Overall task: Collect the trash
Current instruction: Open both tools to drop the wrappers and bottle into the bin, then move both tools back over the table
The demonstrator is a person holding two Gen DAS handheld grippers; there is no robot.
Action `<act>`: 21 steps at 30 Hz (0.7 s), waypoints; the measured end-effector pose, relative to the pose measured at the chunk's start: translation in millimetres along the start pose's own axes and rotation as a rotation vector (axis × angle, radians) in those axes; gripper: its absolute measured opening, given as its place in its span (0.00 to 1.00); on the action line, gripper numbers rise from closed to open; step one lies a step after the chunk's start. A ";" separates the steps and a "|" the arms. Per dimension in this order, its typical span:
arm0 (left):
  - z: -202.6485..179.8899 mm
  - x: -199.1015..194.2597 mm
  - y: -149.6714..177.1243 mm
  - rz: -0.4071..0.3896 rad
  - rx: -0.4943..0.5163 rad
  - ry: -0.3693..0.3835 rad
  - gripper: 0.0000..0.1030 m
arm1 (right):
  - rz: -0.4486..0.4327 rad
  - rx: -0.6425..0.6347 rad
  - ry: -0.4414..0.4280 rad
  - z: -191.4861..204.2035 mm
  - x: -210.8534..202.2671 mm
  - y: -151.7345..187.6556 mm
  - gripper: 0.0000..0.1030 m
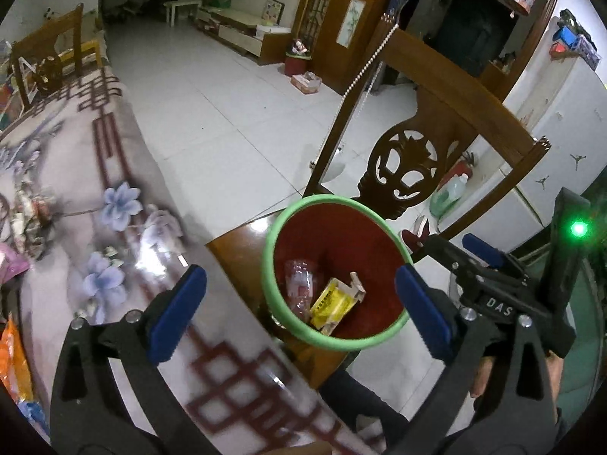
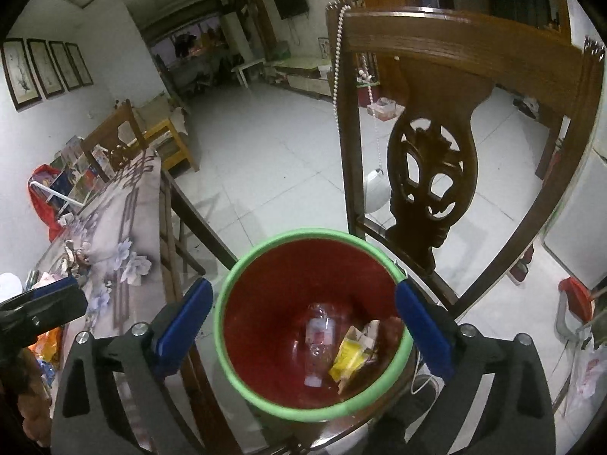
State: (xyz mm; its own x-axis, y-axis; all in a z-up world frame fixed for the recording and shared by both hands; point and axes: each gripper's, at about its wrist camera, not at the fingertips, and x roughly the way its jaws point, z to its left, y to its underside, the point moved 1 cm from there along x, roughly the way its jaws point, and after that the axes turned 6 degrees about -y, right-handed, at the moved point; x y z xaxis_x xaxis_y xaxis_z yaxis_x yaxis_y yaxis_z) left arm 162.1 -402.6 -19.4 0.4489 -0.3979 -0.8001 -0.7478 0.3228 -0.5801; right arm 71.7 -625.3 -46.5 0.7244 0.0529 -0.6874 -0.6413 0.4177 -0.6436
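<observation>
Clear bottle (image 2: 318, 345) lengthwise in red bin (image 2: 242, 276), cap end nearest; both tools spread, empty

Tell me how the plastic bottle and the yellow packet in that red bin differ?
The plastic bottle is clear and rounded with a reddish label; the yellow packet is opaque, flat and crumpled. The bottle lies nearer the bin's middle, the packet against its right wall. Both lie at the bottom of the green-rimmed bin.
</observation>
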 end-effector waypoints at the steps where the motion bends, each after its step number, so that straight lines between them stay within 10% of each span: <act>1: 0.2 -4.1 1.1 -0.006 0.002 -0.003 0.95 | -0.005 -0.002 -0.001 4.8 -4.6 -0.1 0.93; 21: 122.2 -161.3 74.0 -0.149 -0.095 -0.135 0.95 | -0.003 -0.212 -0.123 179.2 -53.9 18.2 0.93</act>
State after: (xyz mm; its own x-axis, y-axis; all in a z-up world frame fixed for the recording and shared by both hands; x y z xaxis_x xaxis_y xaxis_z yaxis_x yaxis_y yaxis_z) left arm 94.1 -209.7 48.1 0.6148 -0.3143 -0.7233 -0.7080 0.1843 -0.6818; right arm 66.2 -458.1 39.1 0.7431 0.1676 -0.6478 -0.6688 0.2187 -0.7106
